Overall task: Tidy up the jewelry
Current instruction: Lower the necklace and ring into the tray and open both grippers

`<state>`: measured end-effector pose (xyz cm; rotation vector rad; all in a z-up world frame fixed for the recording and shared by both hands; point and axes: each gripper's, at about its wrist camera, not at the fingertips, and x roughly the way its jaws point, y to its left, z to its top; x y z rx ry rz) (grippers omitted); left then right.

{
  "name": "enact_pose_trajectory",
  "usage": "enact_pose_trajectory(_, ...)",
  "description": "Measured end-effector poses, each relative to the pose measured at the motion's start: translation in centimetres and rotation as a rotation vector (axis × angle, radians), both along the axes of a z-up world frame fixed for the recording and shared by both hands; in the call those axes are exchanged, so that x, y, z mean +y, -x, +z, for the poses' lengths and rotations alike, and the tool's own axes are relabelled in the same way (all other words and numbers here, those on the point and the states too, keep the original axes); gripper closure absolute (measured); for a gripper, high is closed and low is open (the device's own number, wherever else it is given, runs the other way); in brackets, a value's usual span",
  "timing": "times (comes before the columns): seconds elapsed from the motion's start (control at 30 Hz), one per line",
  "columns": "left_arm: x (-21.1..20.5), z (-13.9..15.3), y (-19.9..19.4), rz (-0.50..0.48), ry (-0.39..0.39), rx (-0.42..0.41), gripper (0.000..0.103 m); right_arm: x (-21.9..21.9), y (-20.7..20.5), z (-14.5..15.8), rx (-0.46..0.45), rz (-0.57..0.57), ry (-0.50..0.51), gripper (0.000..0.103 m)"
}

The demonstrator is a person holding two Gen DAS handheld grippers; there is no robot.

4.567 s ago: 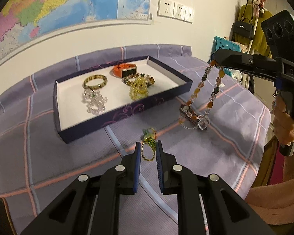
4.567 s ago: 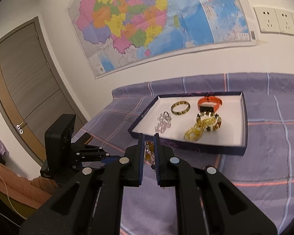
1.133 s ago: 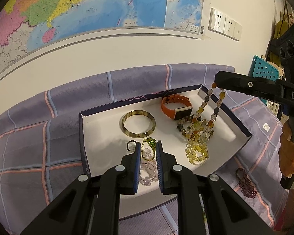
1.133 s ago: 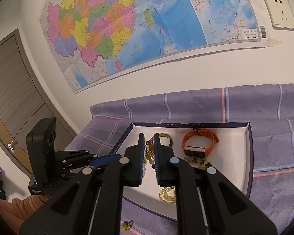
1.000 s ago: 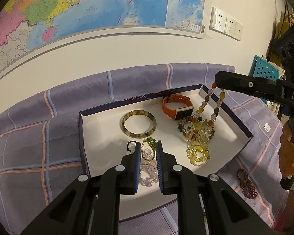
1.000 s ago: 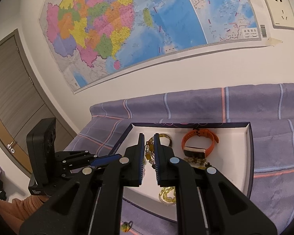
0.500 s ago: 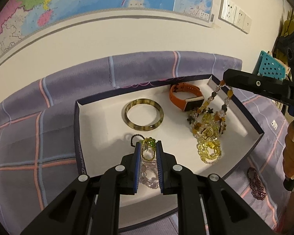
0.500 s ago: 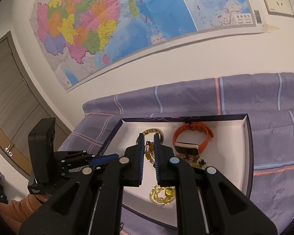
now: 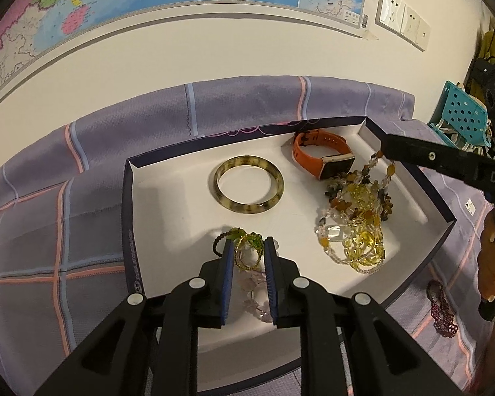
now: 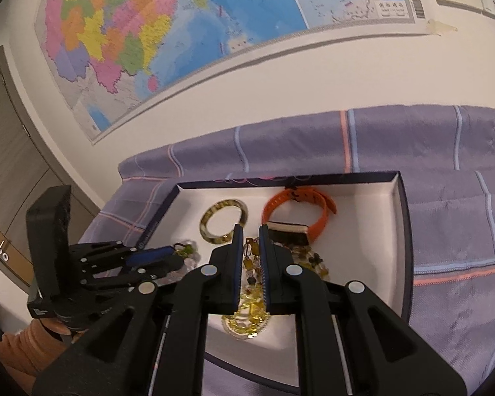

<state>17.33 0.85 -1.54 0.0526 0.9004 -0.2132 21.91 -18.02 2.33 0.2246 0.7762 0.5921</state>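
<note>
Left wrist view: the left gripper (image 9: 249, 250) pinches a green bracelet (image 9: 246, 251) low over the tray (image 9: 128, 211). The right gripper (image 10: 248, 241), fingers narrow, holds a bead necklace (image 9: 368, 168) piling onto the yellow beads (image 9: 363, 247). Bangle (image 9: 249, 184) and watch (image 9: 323, 158) already lie inside. One purple bracelet (image 9: 440, 308) remains on the cloth (image 9: 49, 231) outside.

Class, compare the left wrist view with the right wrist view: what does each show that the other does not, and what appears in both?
Left wrist only: a dark red beaded bracelet on the purple cloth outside the tray, and a teal perforated basket.
Right wrist only: a wooden door with its handle.
Both: the tray, the tortoiseshell bangle, the orange smartwatch, the yellow bead pile and the wall map.
</note>
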Motion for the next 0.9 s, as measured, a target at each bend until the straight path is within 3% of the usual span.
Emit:
enact_pose_trajectory(0.37,0.0,0.2,0.7,0.009,-0.005,-0.015,0.083,-0.8,-0.2,-1.6,0.037,-0.027,0.030,0.091)
enact_pose_trajectory(0.47,0.0,0.4,1.1,0.014,-0.011,-0.029,0.075,-1.0,0.1,-1.8,0.040,-0.029,0.034,0.090)
enact_pose_trajectory(0.57,-0.1,0.7,1.6,0.013,-0.022,-0.046,0.070,-1.2,0.2,-1.8,0.041,-0.031,0.034,0.082)
enact_pose_trajectory(0.7,-0.3,1.1,2.4,0.022,-0.047,-0.076,0.051,-1.3,0.7,-1.8,0.036,-0.032,0.037,0.073)
enact_pose_trajectory(0.9,-0.7,1.7,3.7,0.023,-0.075,-0.116,0.049,-1.4,2.2,-1.5,0.023,-0.021,0.030,0.063)
